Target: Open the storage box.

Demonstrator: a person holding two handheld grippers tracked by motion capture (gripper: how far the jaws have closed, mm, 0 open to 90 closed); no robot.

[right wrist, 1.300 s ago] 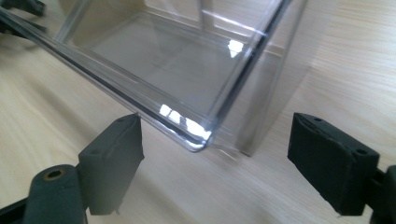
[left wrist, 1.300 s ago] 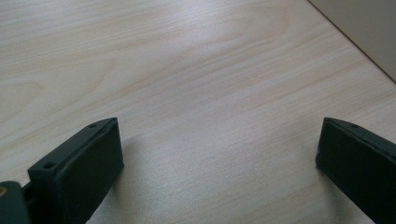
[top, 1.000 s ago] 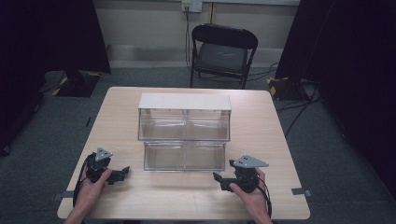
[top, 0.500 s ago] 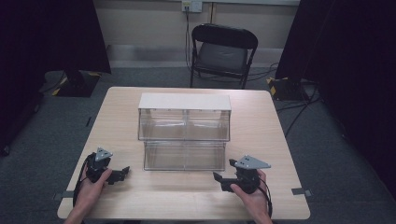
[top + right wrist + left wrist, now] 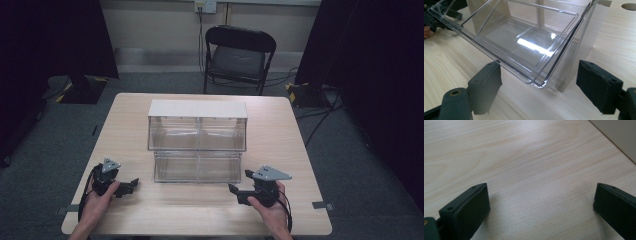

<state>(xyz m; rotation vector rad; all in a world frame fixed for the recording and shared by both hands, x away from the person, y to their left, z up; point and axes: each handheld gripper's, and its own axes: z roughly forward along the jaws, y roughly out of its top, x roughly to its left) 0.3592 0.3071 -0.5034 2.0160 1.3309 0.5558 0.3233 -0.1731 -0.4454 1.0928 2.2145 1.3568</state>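
change: none since a second ago, both hands stay put | left gripper (image 5: 131, 186) lower left, jaws wide, empty | right gripper (image 5: 237, 192) lower right, jaws wide, empty | bin (image 5: 197, 142) centre, untouched | work not begun

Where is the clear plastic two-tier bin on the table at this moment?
In the high view, the clear plastic two-tier bin stands at the middle of the light wooden table, beyond and between the left gripper and the right gripper.
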